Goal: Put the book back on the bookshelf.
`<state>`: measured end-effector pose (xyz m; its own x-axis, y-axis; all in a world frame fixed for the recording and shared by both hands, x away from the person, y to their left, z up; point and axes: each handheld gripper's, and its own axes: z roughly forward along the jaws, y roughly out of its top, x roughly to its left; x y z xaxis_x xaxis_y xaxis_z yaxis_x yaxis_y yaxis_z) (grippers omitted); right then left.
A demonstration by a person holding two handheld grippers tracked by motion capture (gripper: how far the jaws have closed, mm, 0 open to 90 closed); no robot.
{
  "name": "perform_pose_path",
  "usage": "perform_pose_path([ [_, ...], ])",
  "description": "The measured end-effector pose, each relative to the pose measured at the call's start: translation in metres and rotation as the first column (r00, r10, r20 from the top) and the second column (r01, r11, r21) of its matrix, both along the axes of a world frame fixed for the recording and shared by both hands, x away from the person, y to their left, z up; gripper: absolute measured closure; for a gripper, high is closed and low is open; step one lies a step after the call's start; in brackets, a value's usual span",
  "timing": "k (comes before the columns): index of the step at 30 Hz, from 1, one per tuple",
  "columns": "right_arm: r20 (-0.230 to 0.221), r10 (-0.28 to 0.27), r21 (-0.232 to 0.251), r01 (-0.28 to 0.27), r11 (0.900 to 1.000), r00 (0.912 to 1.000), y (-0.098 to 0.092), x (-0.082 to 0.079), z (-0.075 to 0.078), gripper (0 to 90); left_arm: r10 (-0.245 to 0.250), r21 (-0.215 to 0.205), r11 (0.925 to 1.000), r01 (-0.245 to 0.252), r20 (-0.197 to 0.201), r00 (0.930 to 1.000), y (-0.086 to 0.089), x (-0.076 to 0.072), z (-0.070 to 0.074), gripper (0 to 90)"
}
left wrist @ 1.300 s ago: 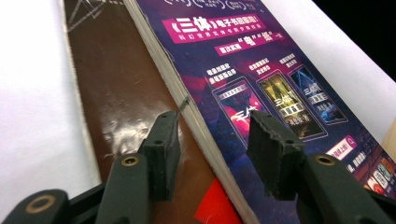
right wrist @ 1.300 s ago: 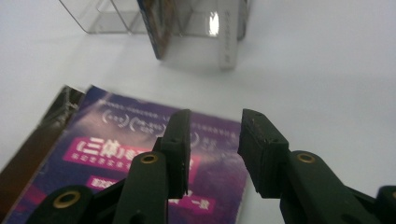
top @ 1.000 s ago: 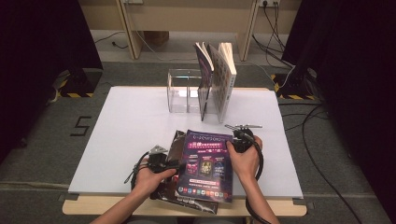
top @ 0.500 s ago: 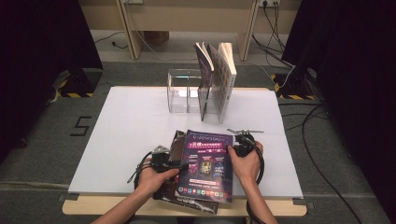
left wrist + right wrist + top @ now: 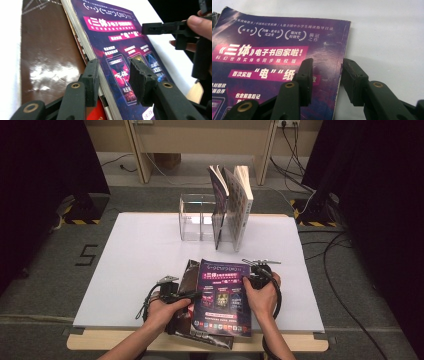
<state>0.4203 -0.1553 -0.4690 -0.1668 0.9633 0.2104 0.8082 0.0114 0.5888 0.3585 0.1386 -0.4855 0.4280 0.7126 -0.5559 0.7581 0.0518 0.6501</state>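
- While the purple book [image 5: 223, 297] lies flat at the near edge of the white table [image 5: 140, 250], both grippers sit at its sides, much as they did a second ago.
- Since the earlier pictures the left gripper [image 5: 176, 296] has edged a little closer to the book's left edge; the book itself has not visibly shifted.
- In the left gripper view its jaws stand apart, straddling the page edge of the purple book [image 5: 117, 57]: one jaw on the side of the pages, the other over the cover. Whether either pad touches the book I cannot tell.
- The right gripper [image 5: 256, 279] stays at the book's right edge, near the far corner, held by the right hand [image 5: 262, 295].
- In the right gripper view its jaws are also apart, one over the cover of the purple book [image 5: 274, 65] and one over bare table [image 5: 387, 37], with the book's edge between them; not closed on it.
- A brown book [image 5: 189, 276] lies under the purple one, showing at its left and near side; its glossy cover [image 5: 47, 60] shows in the left gripper view.
- A clear rack [image 5: 197, 217] stands near the table's far edge, with upright books [image 5: 232, 205] leaning in its right part.
- The left hand [image 5: 165, 312] grips the left gripper at the near edge.
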Motion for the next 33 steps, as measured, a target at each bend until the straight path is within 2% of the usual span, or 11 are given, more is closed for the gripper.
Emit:
perform_pose_path([
  [2,0.007,-0.003,-0.004,0.004,1.0,1.0,0.0,0.0,0.0,61.7,-0.04,0.007,0.9992,0.04,-0.03,0.9988,-0.001,0.0,-0.001,57.5],
  [4,0.012,-0.008,-0.008,0.008,1.0,0.9999,0.0,-0.001,-0.001,61.7,-0.047,-0.033,0.9985,0.045,-0.082,0.9955,-0.001,0.0,-0.002,57.8],
  [6,0.016,-0.014,-0.006,0.014,1.0,0.9998,0.0,-0.001,-0.001,61.7,-0.032,-0.068,0.9974,0.025,-0.102,0.9943,0.0,0.0,-0.002,58.4],
  [8,0.017,-0.021,0.0,0.021,1.0,0.9996,0.0,-0.002,-0.001,61.7,-0.013,-0.093,0.9957,0.004,-0.095,0.9954,0.001,0.002,-0.001,59.5],
  [12,0.014,-0.012,-0.013,0.012,1.0,0.9998,0.0,-0.001,-0.001,61.7,-0.013,-0.098,0.9952,0.003,-0.111,0.9937,0.001,0.006,0.0,59.7],
  [17,0.007,-0.021,-0.009,0.021,1.0,0.9998,0.001,-0.001,0.0,61.6,-0.023,-0.1,0.995,0.006,-0.165,0.986,0.004,0.01,-0.008,59.6],
  [20,0.015,-0.021,-0.017,0.021,1.0,0.9997,0.001,-0.001,-0.001,61.3,-0.047,-0.137,0.9903,0.019,-0.202,0.9782,0.005,0.011,-0.01,62.3],
  [24,0.019,-0.021,-0.026,0.022,0.999,0.9996,0.001,0.0,0.0,60.9,-0.05,-0.167,0.9859,0.015,-0.212,0.976,0.005,0.009,-0.009,66.5],
  [28,0.017,-0.022,-0.027,0.022,0.999,0.9996,0.001,0.0,0.0,60.9,-0.044,-0.146,0.9891,0.014,-0.204,0.9781,0.003,0.008,-0.009,64.6],
  [33,0.019,-0.03,-0.028,0.03,0.999,0.9994,0.002,0.0,0.0,60.9,-0.033,-0.155,0.9879,0.002,-0.196,0.98,0.002,0.009,-0.007,64.3],
])
